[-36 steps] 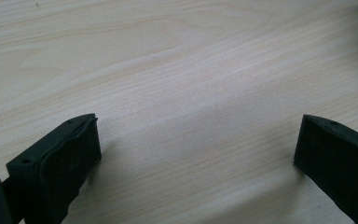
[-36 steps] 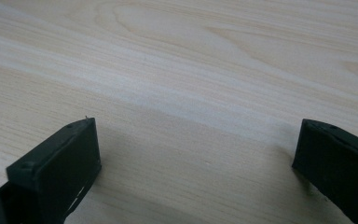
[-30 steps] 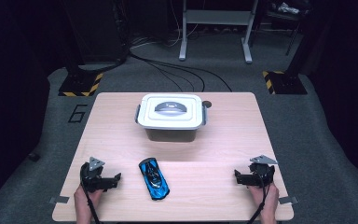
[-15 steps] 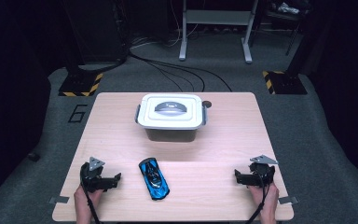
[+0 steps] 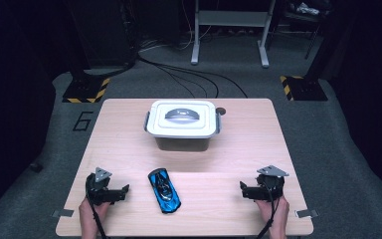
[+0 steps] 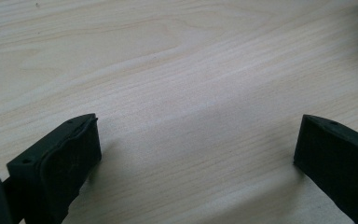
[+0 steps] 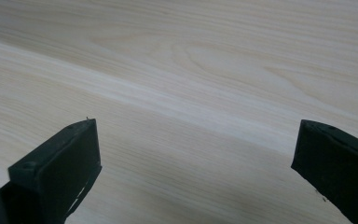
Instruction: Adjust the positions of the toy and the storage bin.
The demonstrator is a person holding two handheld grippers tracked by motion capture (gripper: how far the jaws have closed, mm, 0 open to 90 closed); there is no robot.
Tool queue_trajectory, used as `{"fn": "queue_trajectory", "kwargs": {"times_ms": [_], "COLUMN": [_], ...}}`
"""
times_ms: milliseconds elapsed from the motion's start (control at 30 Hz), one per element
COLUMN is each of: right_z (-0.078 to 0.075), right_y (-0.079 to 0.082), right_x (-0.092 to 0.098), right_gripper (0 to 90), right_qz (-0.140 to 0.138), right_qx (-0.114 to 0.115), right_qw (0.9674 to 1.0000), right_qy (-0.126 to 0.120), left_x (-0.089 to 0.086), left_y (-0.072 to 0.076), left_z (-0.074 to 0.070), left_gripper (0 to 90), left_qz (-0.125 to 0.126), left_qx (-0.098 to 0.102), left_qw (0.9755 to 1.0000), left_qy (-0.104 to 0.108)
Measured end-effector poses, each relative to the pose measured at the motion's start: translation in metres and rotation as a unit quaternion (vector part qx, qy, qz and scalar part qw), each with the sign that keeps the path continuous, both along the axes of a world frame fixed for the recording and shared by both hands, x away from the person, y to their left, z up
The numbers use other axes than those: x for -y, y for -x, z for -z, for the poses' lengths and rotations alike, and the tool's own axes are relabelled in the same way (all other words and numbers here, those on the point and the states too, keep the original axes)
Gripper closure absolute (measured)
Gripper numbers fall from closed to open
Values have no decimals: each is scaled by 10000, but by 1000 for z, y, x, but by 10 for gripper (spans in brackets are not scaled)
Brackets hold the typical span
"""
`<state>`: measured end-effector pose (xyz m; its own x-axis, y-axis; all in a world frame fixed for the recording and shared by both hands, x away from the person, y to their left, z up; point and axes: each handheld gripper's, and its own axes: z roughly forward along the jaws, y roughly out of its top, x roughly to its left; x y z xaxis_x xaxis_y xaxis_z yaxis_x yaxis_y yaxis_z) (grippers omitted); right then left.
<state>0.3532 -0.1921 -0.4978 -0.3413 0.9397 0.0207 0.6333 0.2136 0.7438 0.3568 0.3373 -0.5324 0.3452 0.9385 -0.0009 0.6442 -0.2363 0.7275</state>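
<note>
Both pairs of jaws stood wide apart, holding nothing, over bare table [image 5: 238, 144]. The left gripper [image 5: 122, 191] rested just left of the blue toy car [image 5: 164, 190] at the near edge; the right gripper [image 5: 244, 190] sat well apart. A careless sideways reach could likely shove the car rolling off, and the lidded white box [image 5: 182, 122] farther back could get bumped.

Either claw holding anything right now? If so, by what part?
Nothing is held. The left claw and right claw are both open over bare table; the blue toy car lies untouched between them.
</note>
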Motion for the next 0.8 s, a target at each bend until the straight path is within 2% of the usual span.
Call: {"fn": "queue_trajectory", "kwargs": {"times_ms": [333,400,467,600,633,667,800], "right_z": [-10,-11,-13,-16,-18,-18,-18], "right_y": [2,2,1,2,1,1,1], "right_x": [-36,-45,-55,-71,-81,-81,-102], "right_gripper": [2,8,2,0,0,0,0], "right_qz": [-400,-490,-542,-766,-868,-868,-1059], "right_qx": [71,69,31,33,15,15,-35], "right_qw": [9992,9988,9985,9971,9962,9962,9943], "right_qy": [33,32,-19,-11,47,47,64], "left_x": [0,-1,0,0,0,0,0], "left_y": [0,1,0,0,0,0,1], "left_z": [0,-1,0,0,0,0,-1], "left_gripper": [6,7,7,7,7,7,7], "left_qz": [24,55,24,1,-14,-14,31], "left_qx": [-20,-79,-12,-12,7,7,-52], "left_qw": [10000,9999,10000,10000,10000,10000,10000], "left_qy": [-33,-51,-32,-1,7,7,-40]}}
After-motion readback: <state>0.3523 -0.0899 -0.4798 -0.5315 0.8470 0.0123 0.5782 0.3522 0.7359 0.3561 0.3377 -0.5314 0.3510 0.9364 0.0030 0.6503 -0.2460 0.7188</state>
